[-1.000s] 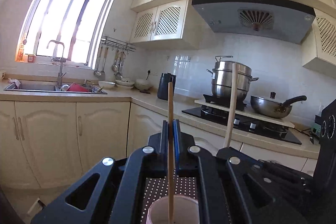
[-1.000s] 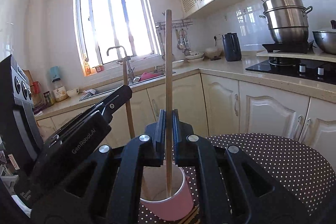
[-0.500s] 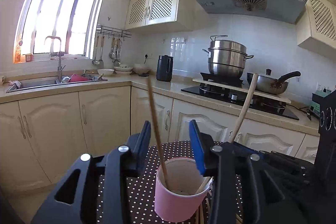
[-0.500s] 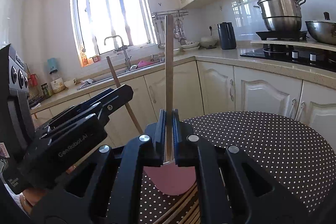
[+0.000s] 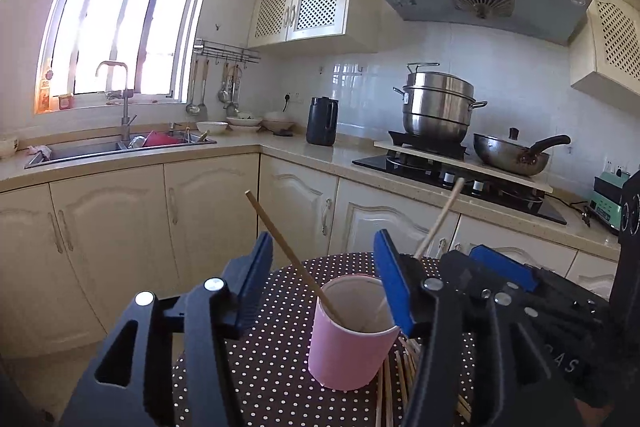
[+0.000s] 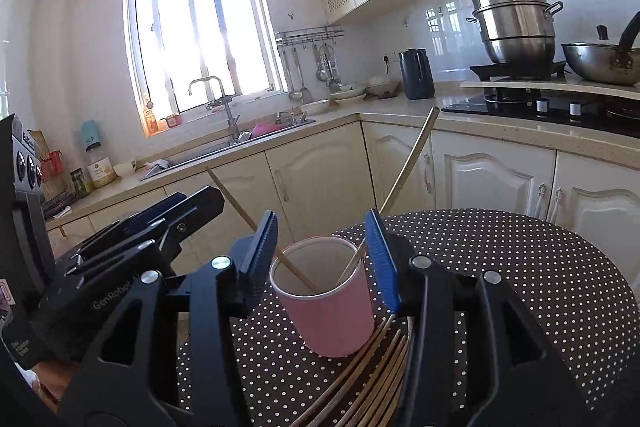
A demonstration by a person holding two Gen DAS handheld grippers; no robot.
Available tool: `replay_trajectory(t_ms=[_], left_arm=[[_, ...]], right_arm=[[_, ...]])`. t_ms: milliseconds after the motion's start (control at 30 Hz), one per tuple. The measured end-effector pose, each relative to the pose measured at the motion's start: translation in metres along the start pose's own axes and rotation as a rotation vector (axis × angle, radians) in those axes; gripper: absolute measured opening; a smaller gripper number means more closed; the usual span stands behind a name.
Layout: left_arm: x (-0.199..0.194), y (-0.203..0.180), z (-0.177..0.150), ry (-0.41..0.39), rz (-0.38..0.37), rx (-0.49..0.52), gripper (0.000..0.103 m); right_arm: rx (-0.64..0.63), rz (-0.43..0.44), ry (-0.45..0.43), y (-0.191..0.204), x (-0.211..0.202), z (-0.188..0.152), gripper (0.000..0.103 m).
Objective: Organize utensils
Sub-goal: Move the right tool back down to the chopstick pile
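Left tool [image 5: 324, 283]: its blue-padded jaws stood apart and were opening, gripping nothing — the left-leaning chopstick [image 5: 292, 259] passed through the gap without touching either pad, as far as the left wrist view showed.
Right tool [image 6: 322, 259]: jaws likewise apart and opening, with the cup between them but neither pad pressed on it; nothing was held.
Pink cup [image 6: 328, 311]: it stood upright on the polka-dot desk [image 6: 520, 267], toward the near-left part of the round top, just ahead of both tools.
Chopsticks in the cup: two — one leaned left against the rim, the other, the right-leaning chopstick [image 6: 412, 163], tipped toward the stove side; their lower ends rested inside the cup.
Loose chopsticks [image 6: 376, 375]: a bundle lay flat on the desk at the near edge, touching or just beside the cup's base, partly hidden under the right tool's right finger.
Tools relative to each other: the left tool's body showed at the left of the right wrist view, the right tool's at the right of the left wrist view, the two close side by side.
Person: a small part of a hand [image 6: 52, 383] showed at the lower left of the right wrist view.
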State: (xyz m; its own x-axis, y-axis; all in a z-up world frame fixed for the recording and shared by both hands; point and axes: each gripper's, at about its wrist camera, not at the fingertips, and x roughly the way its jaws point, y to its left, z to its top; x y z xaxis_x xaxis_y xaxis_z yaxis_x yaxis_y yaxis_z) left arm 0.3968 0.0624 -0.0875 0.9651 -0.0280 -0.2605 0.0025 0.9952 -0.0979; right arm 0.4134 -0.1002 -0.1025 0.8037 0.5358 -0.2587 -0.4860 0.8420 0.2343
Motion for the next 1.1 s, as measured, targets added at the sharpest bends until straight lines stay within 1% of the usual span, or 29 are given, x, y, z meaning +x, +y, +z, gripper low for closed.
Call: replay_trajectory(t_ms=[167, 300, 500, 667, 767, 900, 967, 1100], left_arm=[[-0.022, -0.002, 0.004, -0.007, -0.001, 0.009, 0.06], [-0.042, -0.004, 0.007, -0.024, -0.007, 0.004, 0.065], [-0.062, -0.012, 0.007, -0.009, -0.015, 0.039, 0.065], [-0.061, -0.019, -0.002, 0.086, -0.043, 0.062, 0.065], [-0.056, -0.024, -0.011, 0.154, -0.038, 0.097, 0.065], [-0.047, -0.027, -0.024, 0.251, -0.057, 0.131, 0.065], [-0.042, -0.026, -0.029, 0.294, -0.071, 0.128, 0.065], [-0.023, -0.021, -0.042, 0.415, -0.103, 0.098, 0.065]], right_arm=[[-0.003, -0.011, -0.014, 0.005, -0.018, 0.005, 0.053], [-0.01, -0.02, -0.02, 0.01, -0.036, 0.008, 0.053], [-0.034, -0.033, -0.02, 0.013, -0.063, 0.006, 0.053], [-0.048, -0.055, 0.017, 0.007, -0.077, -0.001, 0.053], [-0.052, -0.068, 0.058, 0.001, -0.079, -0.006, 0.053], [-0.04, -0.09, 0.132, -0.012, -0.077, -0.016, 0.053], [-0.029, -0.098, 0.169, -0.019, -0.074, -0.02, 0.053], [-0.015, -0.129, 0.249, -0.032, -0.065, -0.031, 0.053]])
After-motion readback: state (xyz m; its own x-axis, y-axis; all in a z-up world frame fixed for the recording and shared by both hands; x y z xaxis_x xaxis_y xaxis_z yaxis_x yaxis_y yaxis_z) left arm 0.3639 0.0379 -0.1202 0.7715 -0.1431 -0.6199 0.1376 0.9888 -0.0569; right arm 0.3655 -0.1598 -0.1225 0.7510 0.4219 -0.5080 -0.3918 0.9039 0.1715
